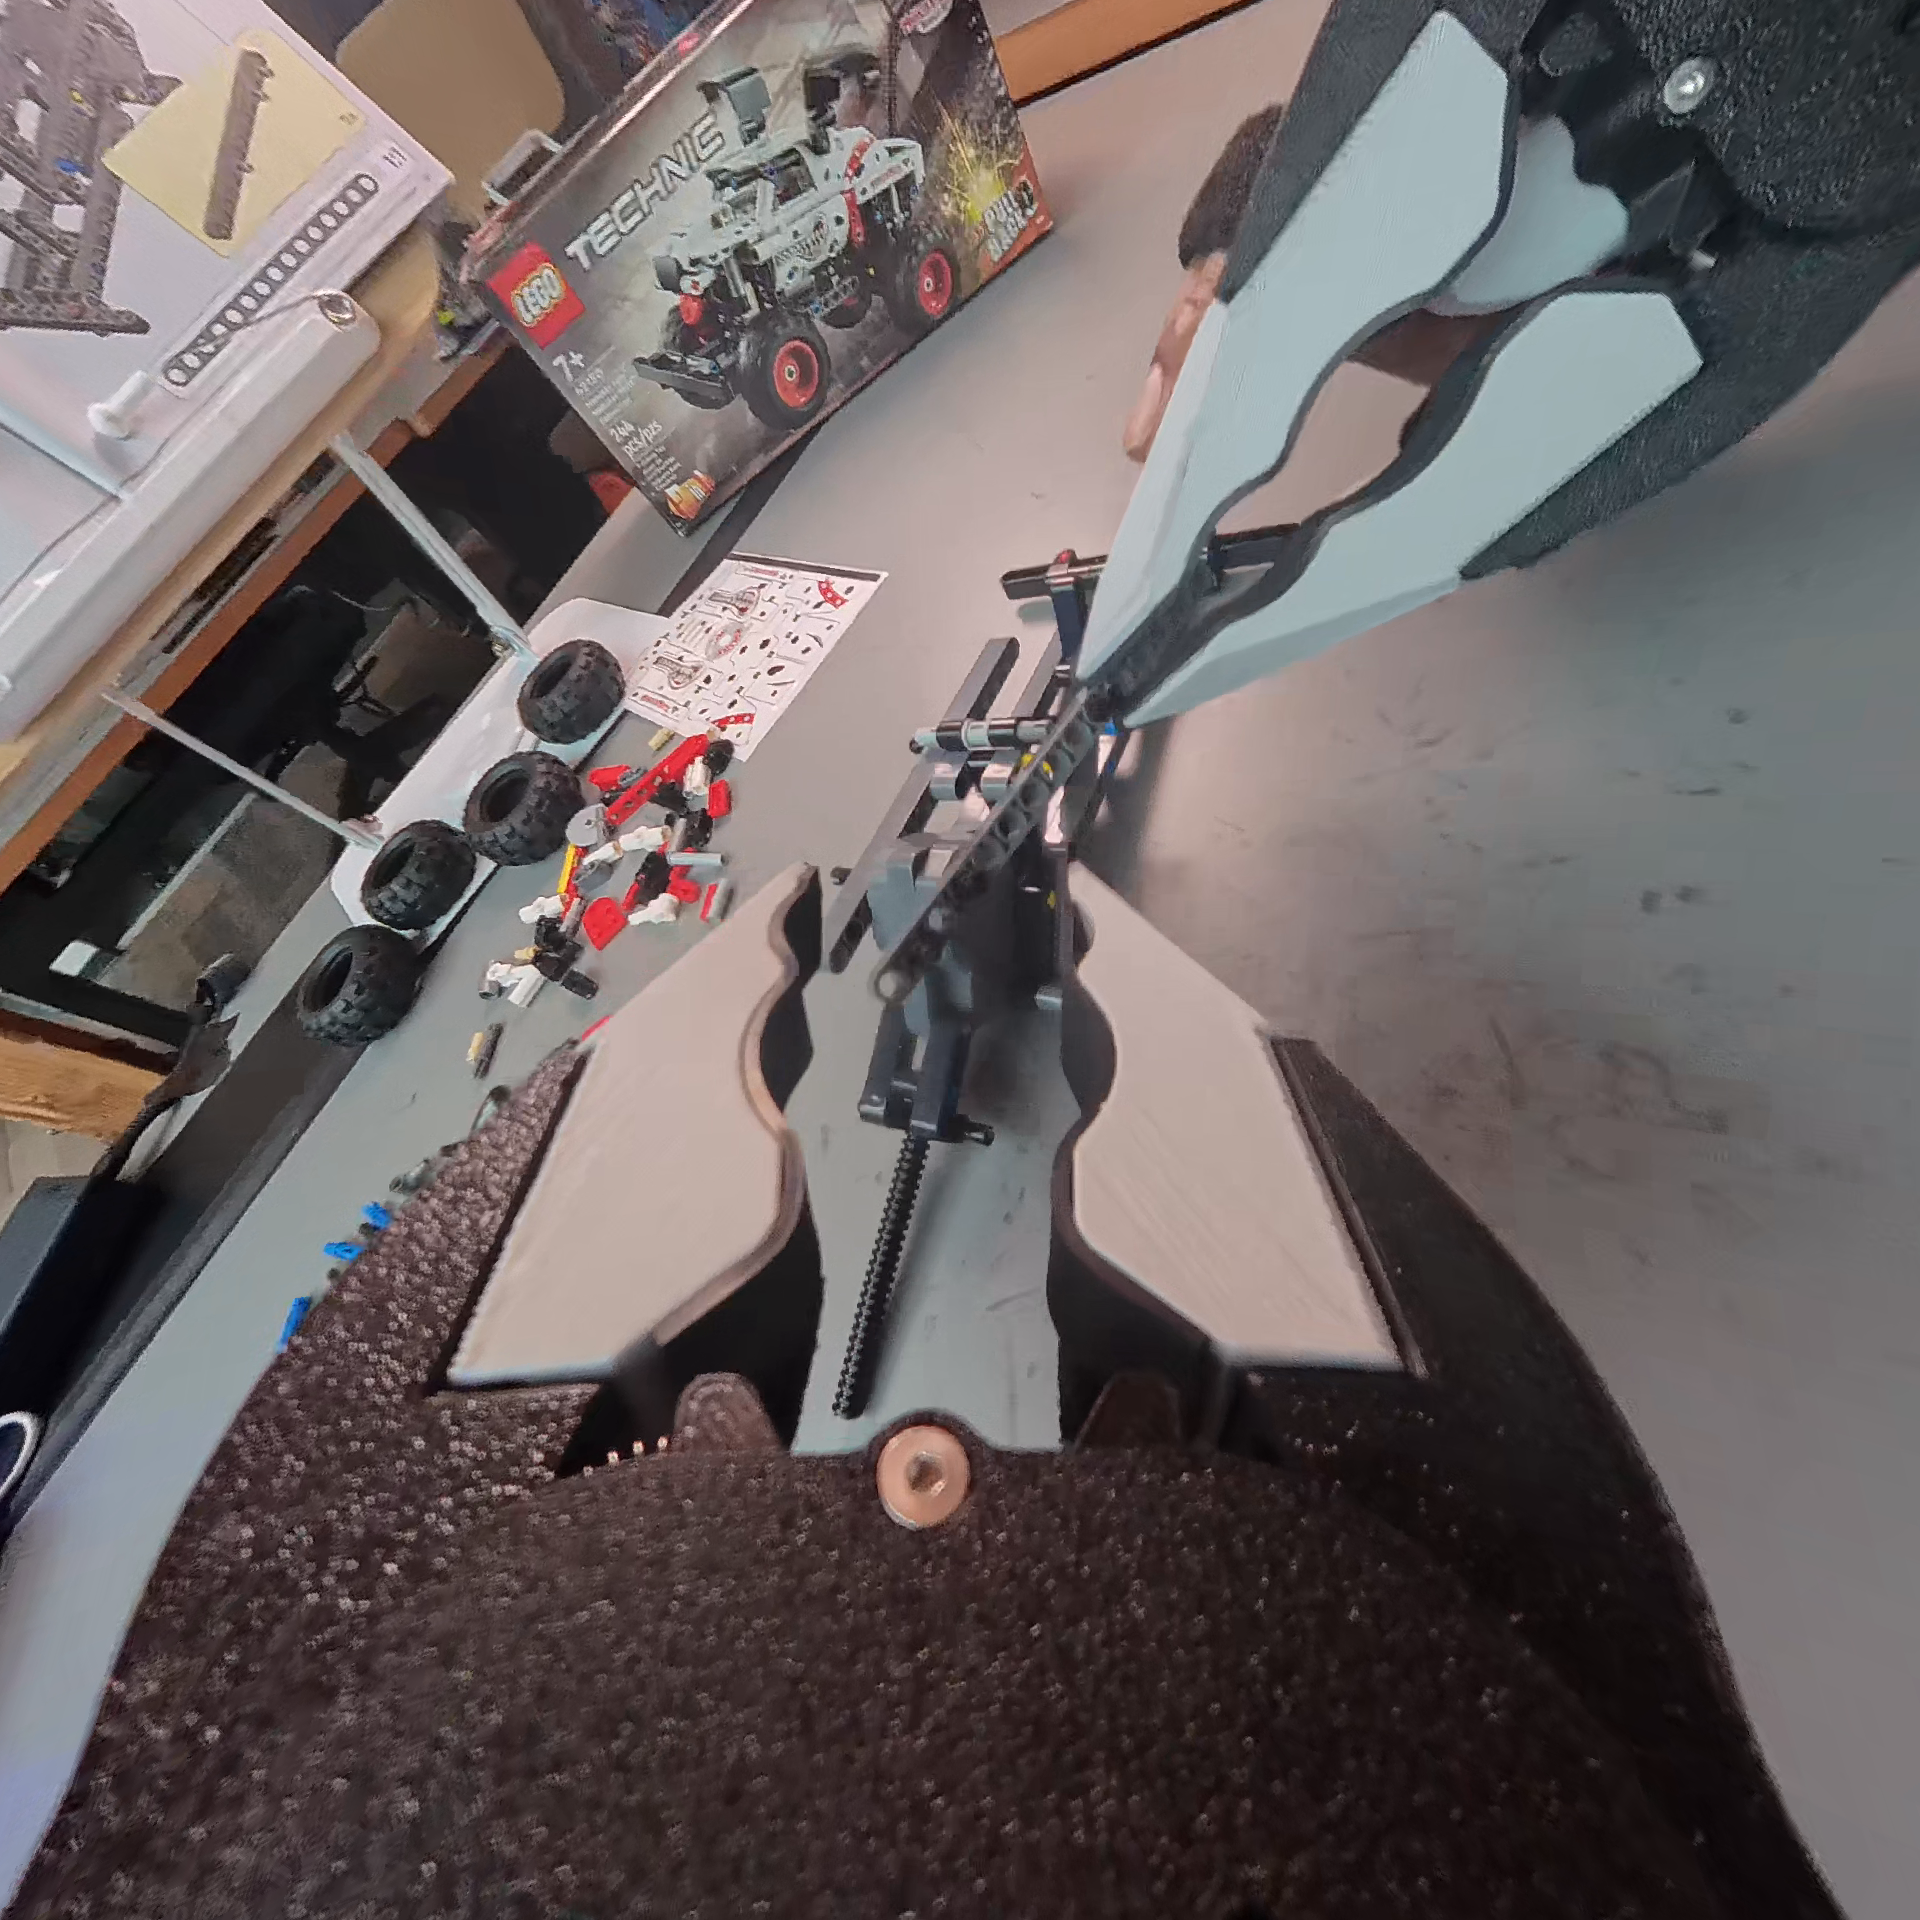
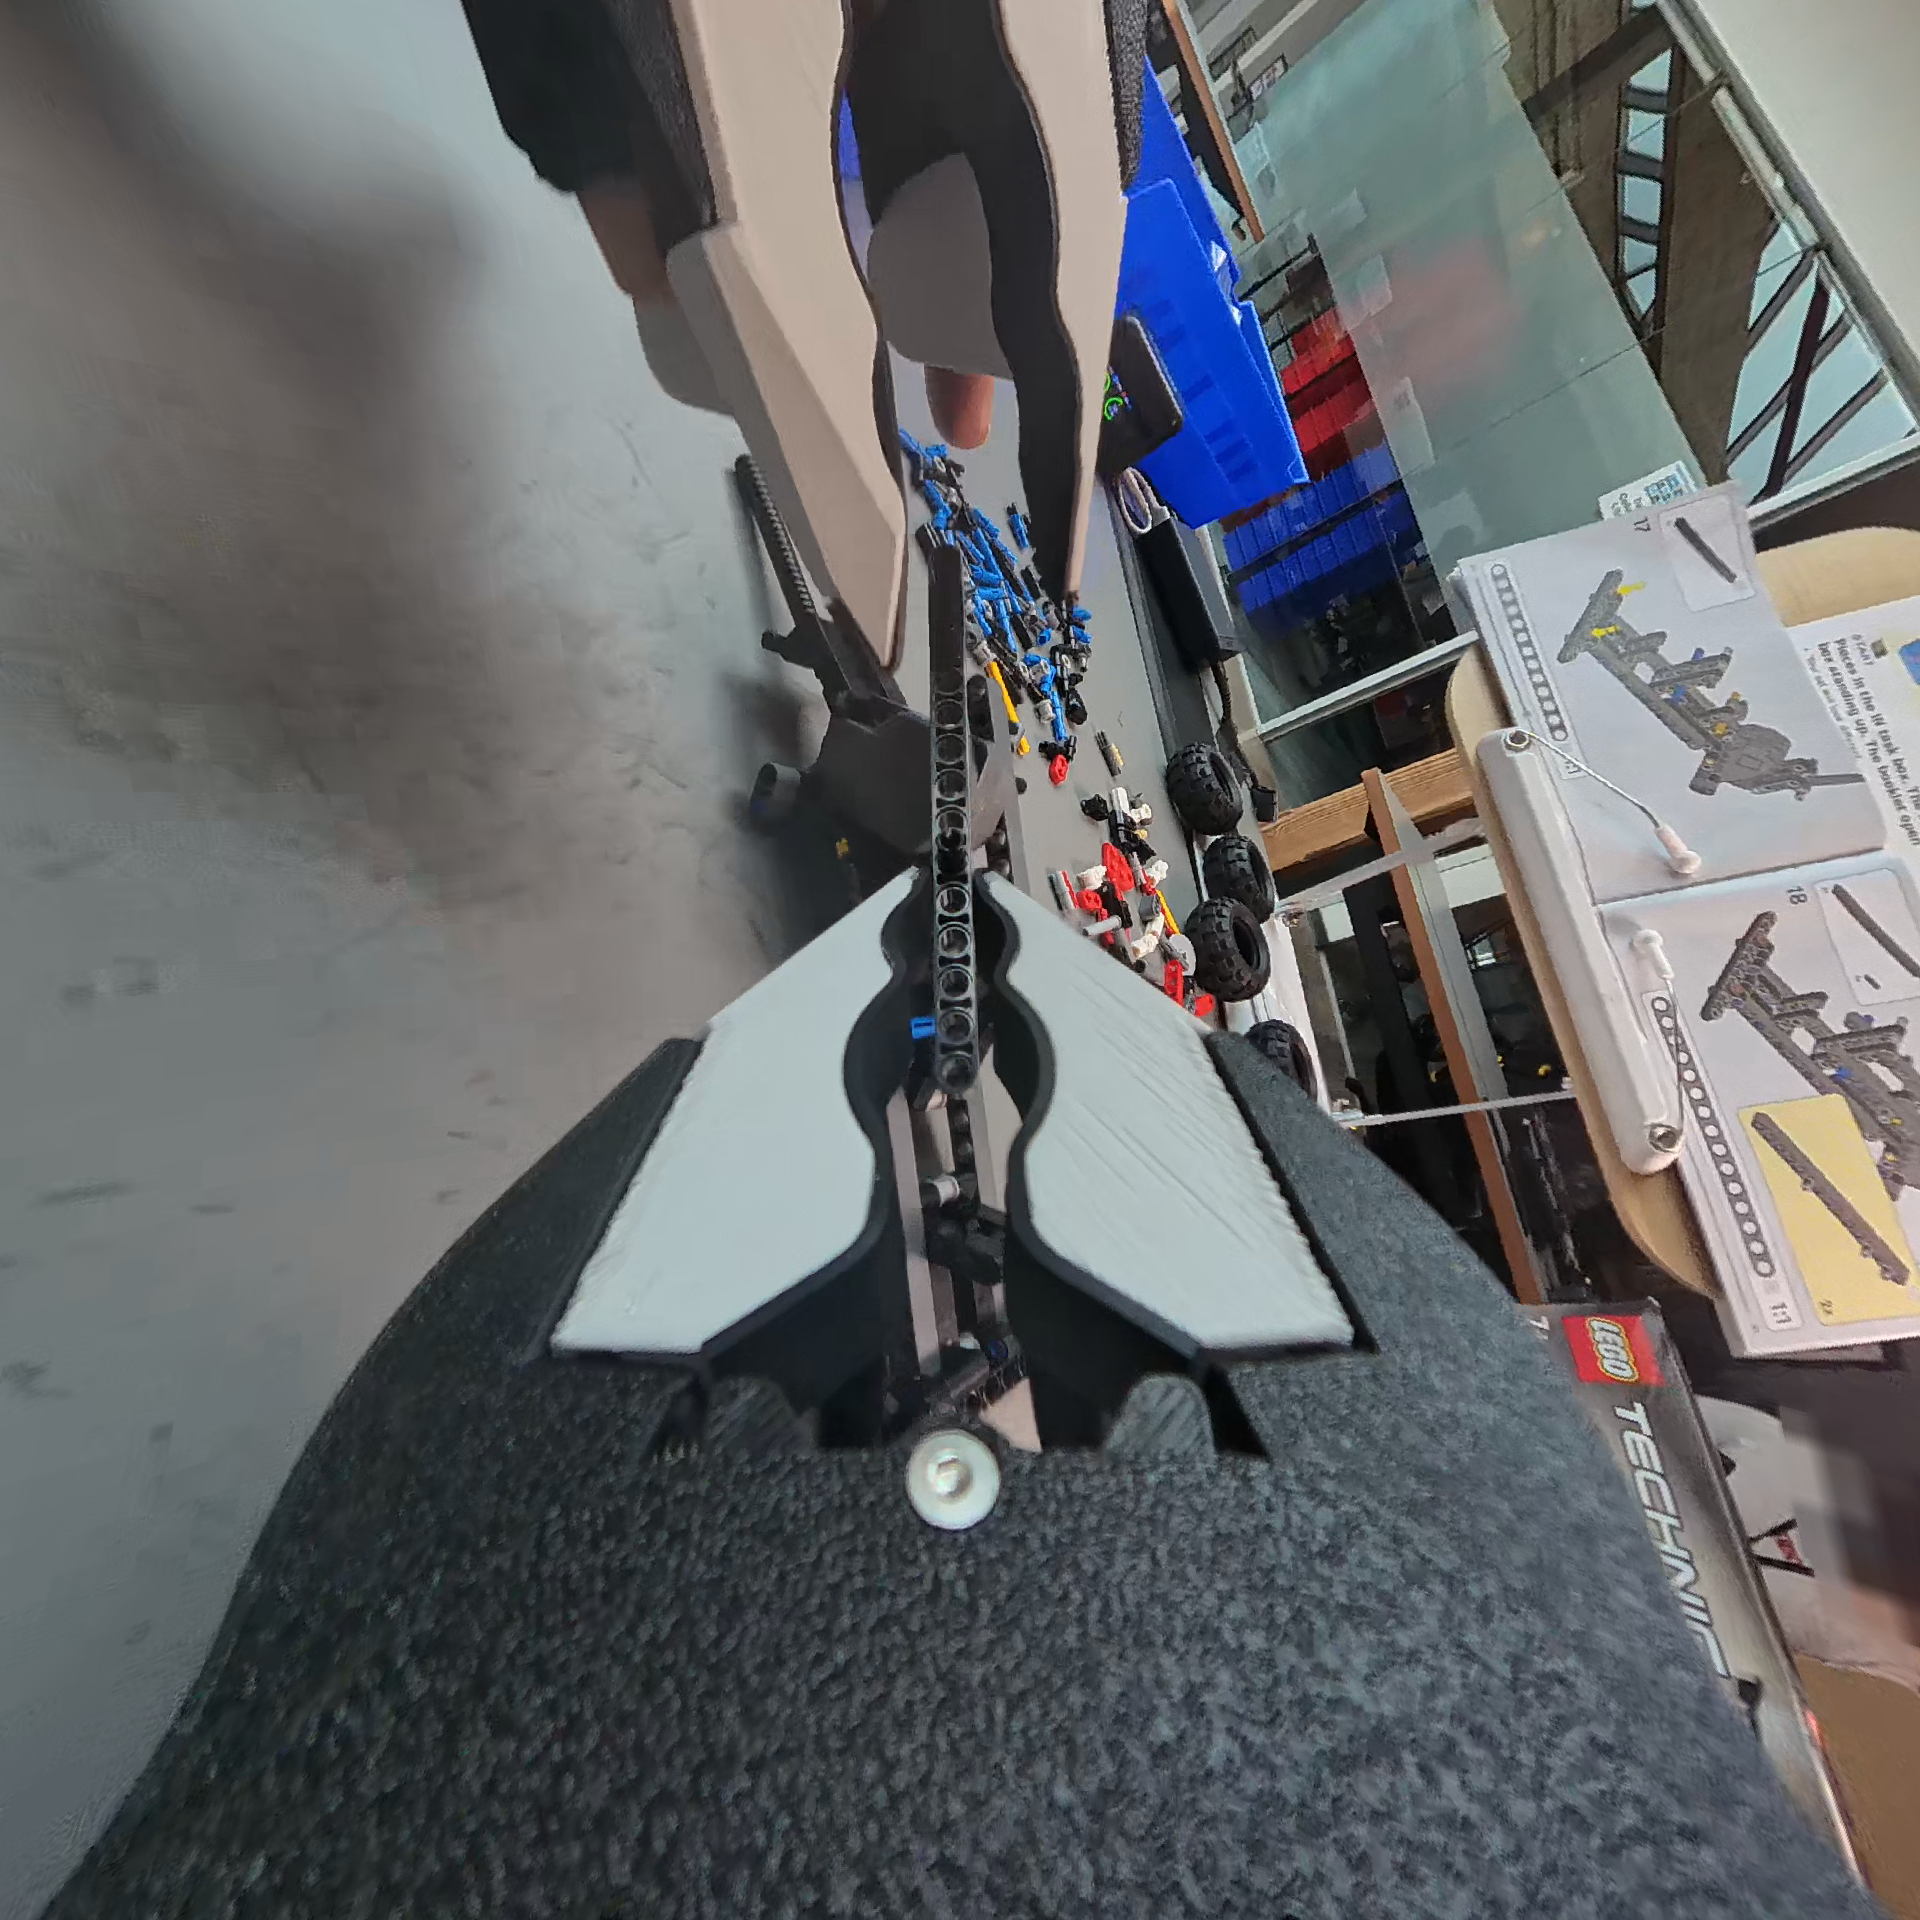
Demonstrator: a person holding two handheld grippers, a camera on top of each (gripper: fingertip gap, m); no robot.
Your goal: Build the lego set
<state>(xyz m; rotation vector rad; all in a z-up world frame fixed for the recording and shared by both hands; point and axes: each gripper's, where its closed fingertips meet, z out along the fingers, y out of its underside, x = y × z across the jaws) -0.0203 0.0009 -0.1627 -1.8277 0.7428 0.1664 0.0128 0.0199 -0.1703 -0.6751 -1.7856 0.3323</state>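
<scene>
Fingers of the right gripper [image 2: 951, 909] pinch a long black perforated beam [image 2: 948, 831]; the left gripper [image 1: 940, 914] stands spread around the grey chassis [image 1: 935, 935].

Both tools have pale, ridged printed fingers with wavy black inner edges, set in rough, pebbly black housings. The beam is slim, straight and lined with round holes; its far end lies over the half-built frame on the smooth, scuffed grey table [image 1: 1455, 935]. The left jaws flank the frame's blocky grey part; whether they touch it I cannot tell. A ribbed black rod [image 1: 883, 1247] runs back between them. Four knobbly black tyres [image 1: 436, 873], loose red and white pieces [image 1: 644, 852], a sticker sheet [image 1: 758, 644] and the glossy box [image 1: 769, 260] lie to the left.
</scene>
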